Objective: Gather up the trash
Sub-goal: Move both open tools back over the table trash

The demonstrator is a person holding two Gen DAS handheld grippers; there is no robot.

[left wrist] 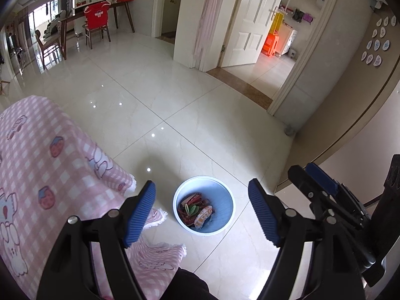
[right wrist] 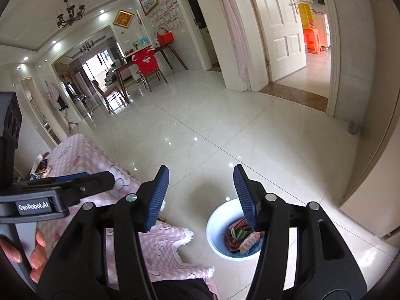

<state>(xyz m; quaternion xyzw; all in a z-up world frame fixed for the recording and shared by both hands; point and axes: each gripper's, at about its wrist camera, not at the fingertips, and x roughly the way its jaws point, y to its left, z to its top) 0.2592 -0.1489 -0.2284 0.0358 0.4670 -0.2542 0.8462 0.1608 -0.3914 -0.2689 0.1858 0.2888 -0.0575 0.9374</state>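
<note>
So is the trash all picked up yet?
Partly, at least. Several wrappers already lie in the blue bin on the floor. Nothing is in hand: the left claw and the right claw are both open and empty. A few items still sit on the pink-clothed table; whether they are trash is unclear.

The left gripper (left wrist: pixel 202 211) points steeply downward with its jaws spread wide and nothing between the blue ribbed pads (left wrist: pixel 140 213). The right gripper (right wrist: pixel 201 195) tilts down less steeply, its jaws parted with nothing between them. In the right wrist view the left gripper's body shows at the left edge, held by a hand (right wrist: pixel 35 255) whose fingers wrap its handle.
</note>
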